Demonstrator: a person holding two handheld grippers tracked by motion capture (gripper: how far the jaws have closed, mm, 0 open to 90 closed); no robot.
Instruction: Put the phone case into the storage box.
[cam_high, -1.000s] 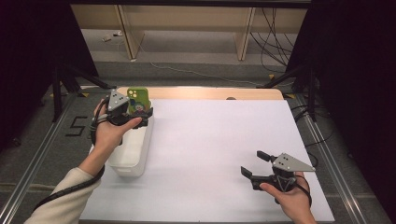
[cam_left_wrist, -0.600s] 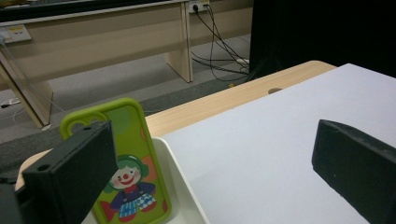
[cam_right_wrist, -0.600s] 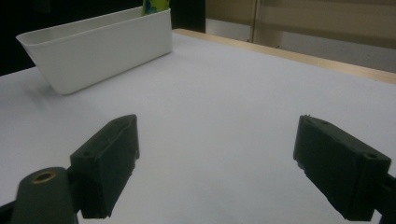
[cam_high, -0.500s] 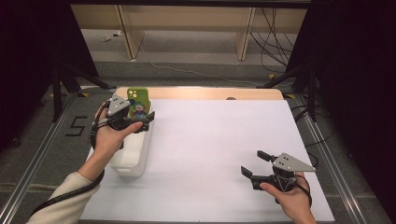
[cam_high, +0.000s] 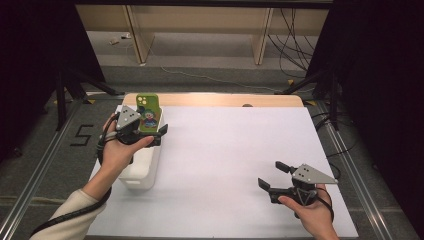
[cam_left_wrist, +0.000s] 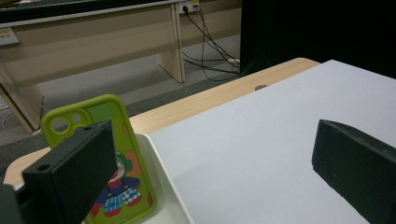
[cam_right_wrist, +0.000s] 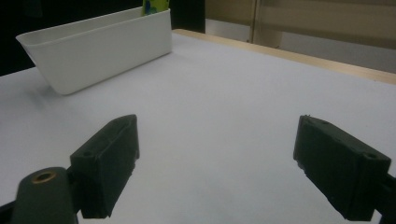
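I can read just one mark — a black "5" (cam_high: 81, 135) taped on the grey floor left of the table. The green phone case (cam_high: 148, 112) has no words on it, only a cartoon clown picture. It stands upright at the far end of the white bin (cam_high: 141, 175), leaning on the bin's end wall.

My left gripper (cam_high: 159, 135) is over the bin, just beside the case. Its jaws are wide apart and hold nothing — one jaw is in front of the case, the other is out over the table.

My right gripper (cam_high: 271, 176) sits low over the white table top (cam_high: 225, 150), well away from the bin, jaws apart and empty too.

A wooden strip runs along the table's far edge. Behind it are pale wooden desks and black cables on the floor.
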